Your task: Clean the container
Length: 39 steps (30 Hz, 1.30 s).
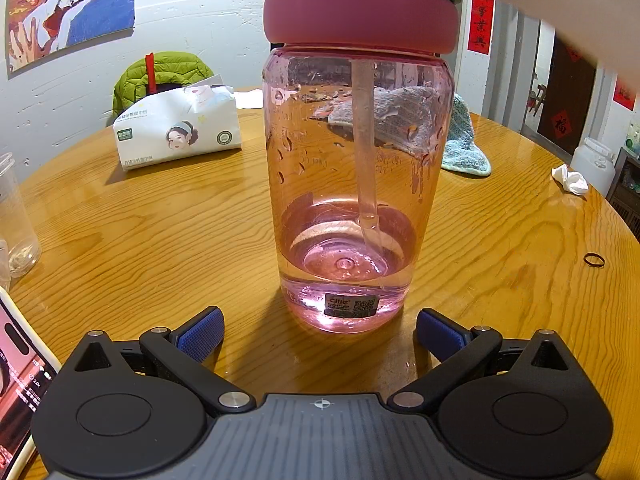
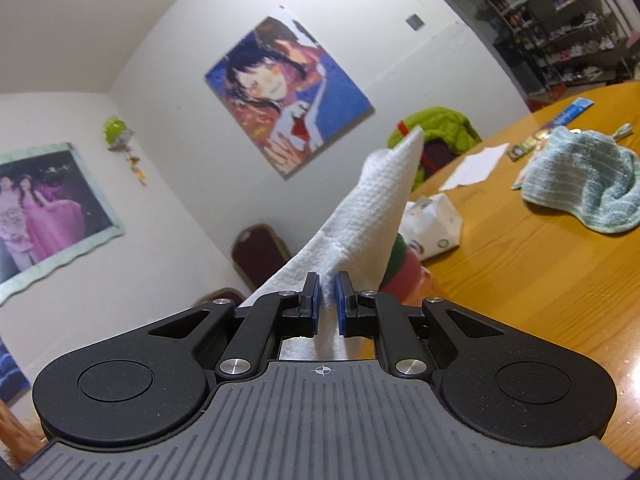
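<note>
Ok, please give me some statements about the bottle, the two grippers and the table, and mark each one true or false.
1. The pink bottle stands upright on the wooden table. True.
2. The left gripper is clamped on the bottle. False: its fingers are spread open, short of the base.
3. The right gripper holds a white paper towel. True.
4. The bottle's lid is off. False: the lid is on.
5. A blue-green cloth lies on the table. True.

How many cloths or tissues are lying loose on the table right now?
2. A blue towel lies behind the pink bottle; a crumpled white tissue sits near the table's right edge. The right hand-held gripper holds another tissue. The bottle may hide more.
</note>
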Tool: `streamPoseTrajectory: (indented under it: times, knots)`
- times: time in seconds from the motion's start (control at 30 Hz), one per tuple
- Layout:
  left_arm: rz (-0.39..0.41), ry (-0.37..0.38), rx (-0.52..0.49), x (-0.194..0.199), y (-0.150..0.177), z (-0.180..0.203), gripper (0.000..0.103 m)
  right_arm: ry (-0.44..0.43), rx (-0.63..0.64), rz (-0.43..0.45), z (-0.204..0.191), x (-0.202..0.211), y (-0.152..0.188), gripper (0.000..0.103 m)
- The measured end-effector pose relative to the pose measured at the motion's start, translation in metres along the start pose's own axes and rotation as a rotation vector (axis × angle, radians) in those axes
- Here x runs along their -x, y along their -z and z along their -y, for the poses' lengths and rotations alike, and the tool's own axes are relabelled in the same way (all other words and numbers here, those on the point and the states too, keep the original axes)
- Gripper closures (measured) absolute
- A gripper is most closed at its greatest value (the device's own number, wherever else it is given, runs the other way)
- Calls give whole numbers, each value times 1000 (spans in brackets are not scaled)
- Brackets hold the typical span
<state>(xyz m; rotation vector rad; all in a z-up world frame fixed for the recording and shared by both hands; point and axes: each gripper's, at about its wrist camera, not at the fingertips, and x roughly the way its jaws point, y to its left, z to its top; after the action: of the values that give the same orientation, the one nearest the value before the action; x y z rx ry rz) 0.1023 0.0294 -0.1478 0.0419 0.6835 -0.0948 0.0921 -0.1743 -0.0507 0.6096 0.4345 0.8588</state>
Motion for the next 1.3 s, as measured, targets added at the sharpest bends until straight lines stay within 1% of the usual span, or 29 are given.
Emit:
streamPoseTrajectory:
  times: [0.1, 0.33, 0.57, 0.77, 1.0, 1.23, 1.3]
  knots:
    - [0, 0, 0, -1, -1, 0, 0, 36, -9, -12, -3, -4, -2, 89]
    - [0, 0, 0, -1, 0, 0, 0, 101, 9, 8, -11, -2, -5, 89]
    - [0, 0, 0, -1, -1, 0, 0, 107, 8, 4, -13, -3, -5, 89]
    - [0, 0, 0, -1, 0, 0, 0, 102, 42, -6, -21, -2, -6, 89]
    - [0, 0, 0, -1, 0, 0, 0, 111, 49, -20, -16, 0, -7, 89]
    - [0, 0, 0, -1, -1, 0, 0, 153, 118, -40, -26, -6, -10, 89]
    - [0, 0, 0, -1, -1, 0, 0, 152, 142, -47, -30, -10, -10, 89]
